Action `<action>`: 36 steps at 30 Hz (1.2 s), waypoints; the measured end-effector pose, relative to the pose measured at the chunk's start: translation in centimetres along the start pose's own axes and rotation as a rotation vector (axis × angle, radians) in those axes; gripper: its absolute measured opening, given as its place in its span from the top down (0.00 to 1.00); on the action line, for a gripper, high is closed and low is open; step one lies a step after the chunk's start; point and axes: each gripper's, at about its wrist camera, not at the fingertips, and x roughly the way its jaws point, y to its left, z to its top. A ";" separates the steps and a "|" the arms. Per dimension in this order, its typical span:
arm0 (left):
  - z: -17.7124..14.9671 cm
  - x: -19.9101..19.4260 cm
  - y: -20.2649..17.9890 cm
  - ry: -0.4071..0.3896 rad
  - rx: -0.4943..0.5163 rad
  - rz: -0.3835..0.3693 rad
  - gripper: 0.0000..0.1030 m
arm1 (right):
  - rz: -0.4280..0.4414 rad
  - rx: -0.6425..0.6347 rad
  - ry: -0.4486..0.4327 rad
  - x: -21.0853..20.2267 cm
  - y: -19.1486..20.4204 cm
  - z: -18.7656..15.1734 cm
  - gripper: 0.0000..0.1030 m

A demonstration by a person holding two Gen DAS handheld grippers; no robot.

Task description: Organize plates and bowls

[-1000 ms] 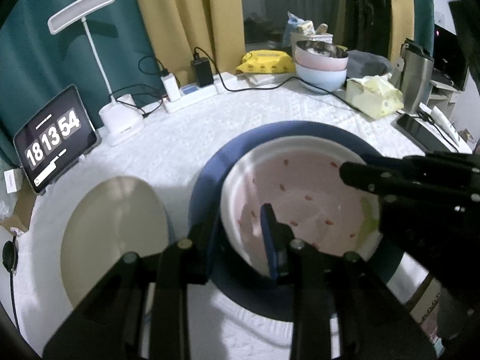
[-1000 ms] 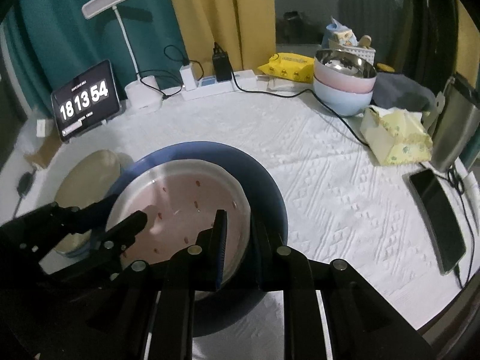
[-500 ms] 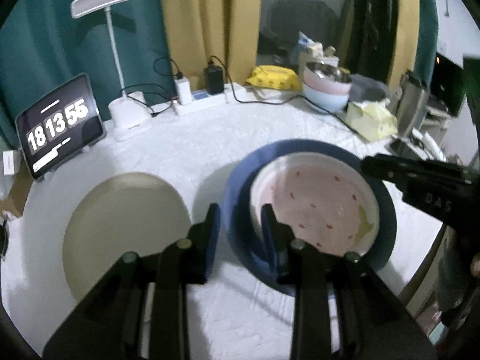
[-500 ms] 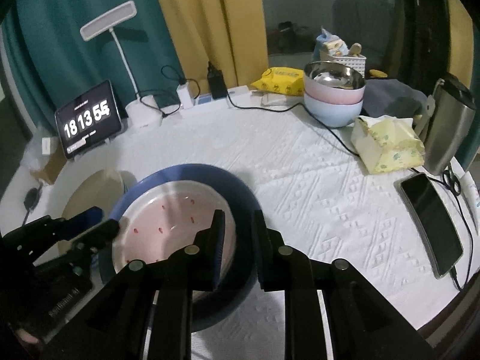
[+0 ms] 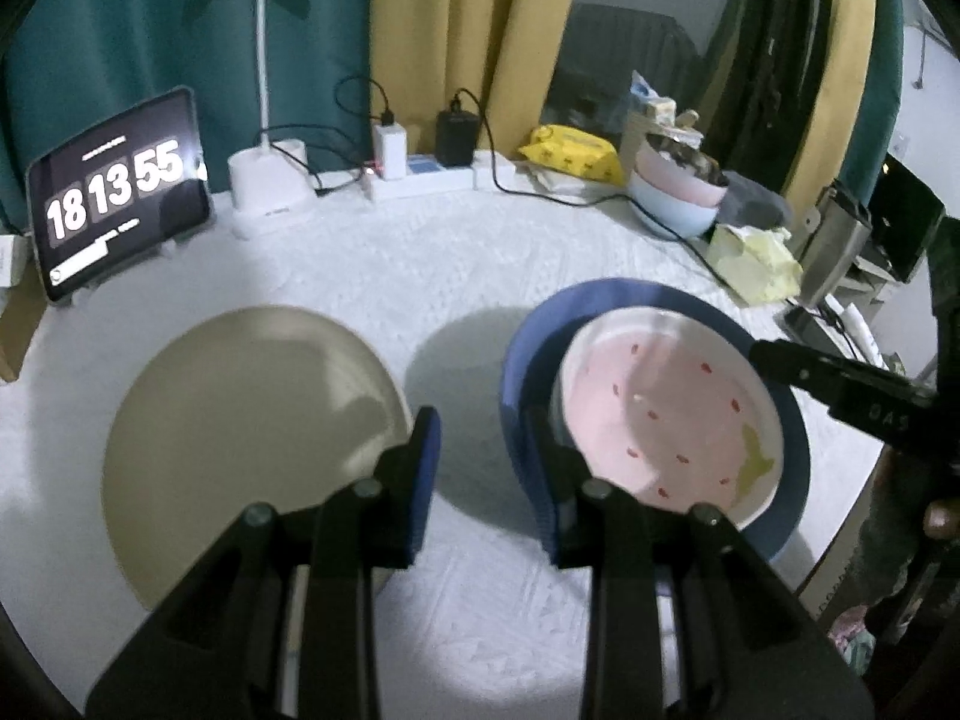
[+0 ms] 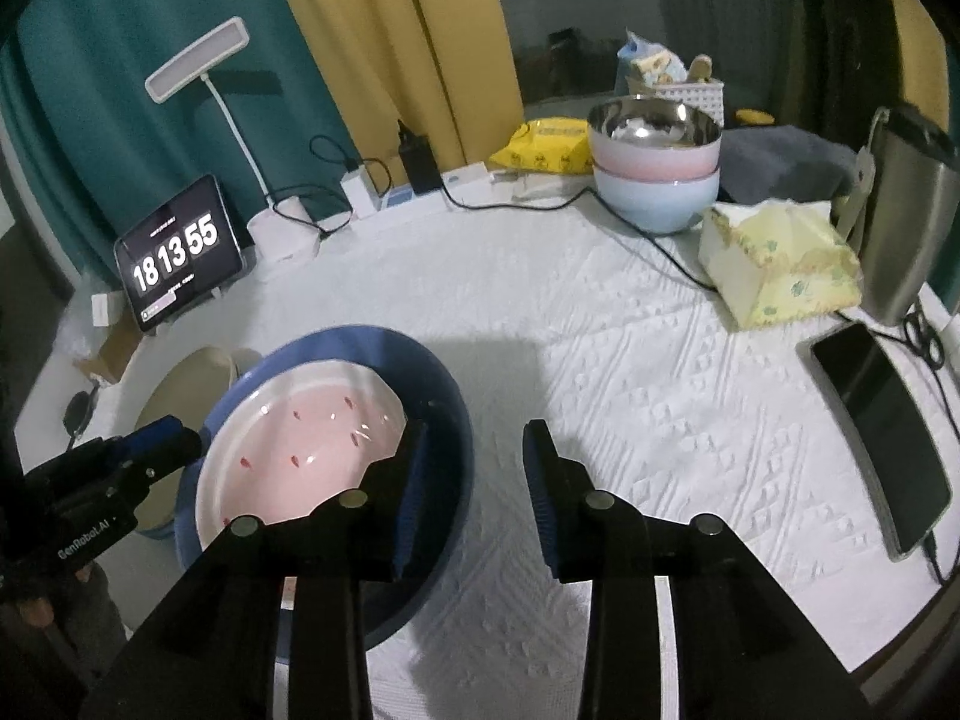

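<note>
We have the pink plate nested inside the blue plate, the pair resting near the front edge of the worktop. The beige plate lies alone beside them, closer to the worktop's left edge, so it looks like the one piece not yet stacked. At the back edge, near the right, the stacked bowls already sit one inside another, the shiny metal one on top.

Our left tool stands narrowly parted with nothing between its fingers, poised over the bare cloth between the beige plate and the blue one. Our right tool is opening, its jaws empty, one finger over the blue plate's rim and the other over bare cloth.

We judge the bowls done and the plates mostly so; joining the beige plate with the other two seems to be what remains.
</note>
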 end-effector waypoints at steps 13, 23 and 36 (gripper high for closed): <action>-1.1 1.0 -1.8 -0.037 0.120 0.054 0.71 | 0.003 -0.015 0.010 1.5 -0.8 -0.9 0.61; -1.3 1.2 -0.8 -0.094 0.061 0.026 0.71 | -0.027 0.021 -0.003 2.5 -1.4 -1.1 0.51; -1.7 1.4 -1.5 -0.148 0.038 0.026 0.90 | 0.076 0.104 -0.043 2.2 -0.9 -1.5 0.88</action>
